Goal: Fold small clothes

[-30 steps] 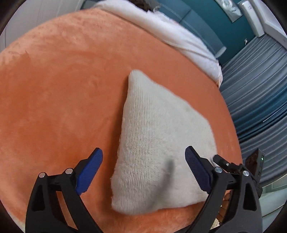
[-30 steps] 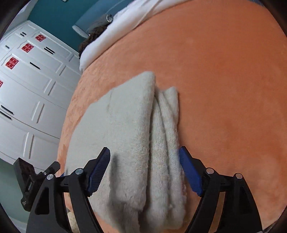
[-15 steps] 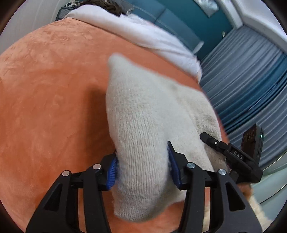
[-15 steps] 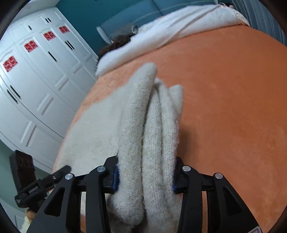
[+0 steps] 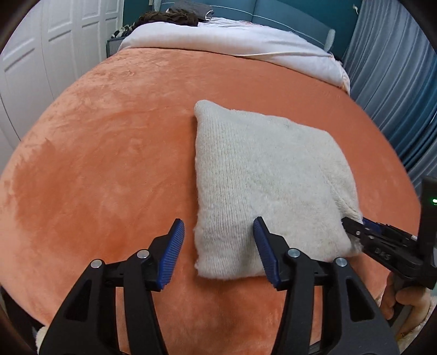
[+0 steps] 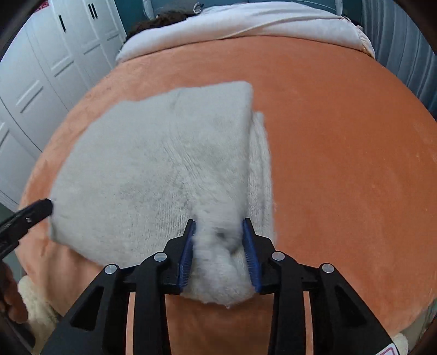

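A cream knitted sweater, folded into a thick rectangle, lies on the orange blanket. My left gripper hovers over its near left corner. Its jaws are opening: the corner lies between the blue pads and neither pad presses on it. In the right wrist view the sweater is bunched at its near right edge between the pads of my right gripper. Those jaws are closing and pinch the folded layers. The right gripper's tip also shows at the sweater's right corner, and the left gripper's tip at its left corner.
The orange blanket covers the bed all around the sweater. White bedding with dark clothes lies at the far end. White wardrobe doors stand on the left and blue curtains on the right.
Both grippers closed on the sweater's near edge and lifted it. Now the left has let go and its side lies flat again, while the right pinches tighter.
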The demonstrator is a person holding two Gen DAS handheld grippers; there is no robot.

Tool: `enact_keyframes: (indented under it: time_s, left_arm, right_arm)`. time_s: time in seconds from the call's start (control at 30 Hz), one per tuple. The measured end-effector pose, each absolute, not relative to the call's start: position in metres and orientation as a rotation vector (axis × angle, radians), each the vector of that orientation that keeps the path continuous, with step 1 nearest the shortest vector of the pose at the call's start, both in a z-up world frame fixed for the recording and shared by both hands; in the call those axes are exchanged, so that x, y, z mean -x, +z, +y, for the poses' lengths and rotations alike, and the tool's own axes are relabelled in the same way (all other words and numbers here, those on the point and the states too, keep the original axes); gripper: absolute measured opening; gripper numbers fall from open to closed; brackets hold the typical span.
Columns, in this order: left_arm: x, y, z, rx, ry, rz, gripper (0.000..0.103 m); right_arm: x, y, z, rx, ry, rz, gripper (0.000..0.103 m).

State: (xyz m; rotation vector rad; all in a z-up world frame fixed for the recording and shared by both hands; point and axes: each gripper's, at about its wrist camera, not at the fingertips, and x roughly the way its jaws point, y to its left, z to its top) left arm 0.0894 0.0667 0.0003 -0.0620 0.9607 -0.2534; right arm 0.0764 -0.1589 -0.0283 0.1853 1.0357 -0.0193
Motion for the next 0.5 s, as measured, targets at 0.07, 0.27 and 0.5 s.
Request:
enact_keyframes:
  time_s: [0.07, 0.27, 0.5]
  left_arm:
    - [-0.079, 0.005, 0.062, 0.015, -0.238, 0.947, 0.052]
    - [-0.065, 0.002, 0.052, -0.021, -0.206, 0.953, 0.058]
    - [-0.071, 0.012, 0.064, 0.009, -0.186, 0.951, 0.059]
  right_arm:
    - [-0.066, -0.007, -0.161, -0.261, -0.008, 0.986, 0.028]
    - [-0.051, -0.002, -0.158, -0.198, -0.017, 0.976, 0.028]
    - [-0.064, 0.010, -0.165, -0.278, 0.013, 0.959, 0.034]
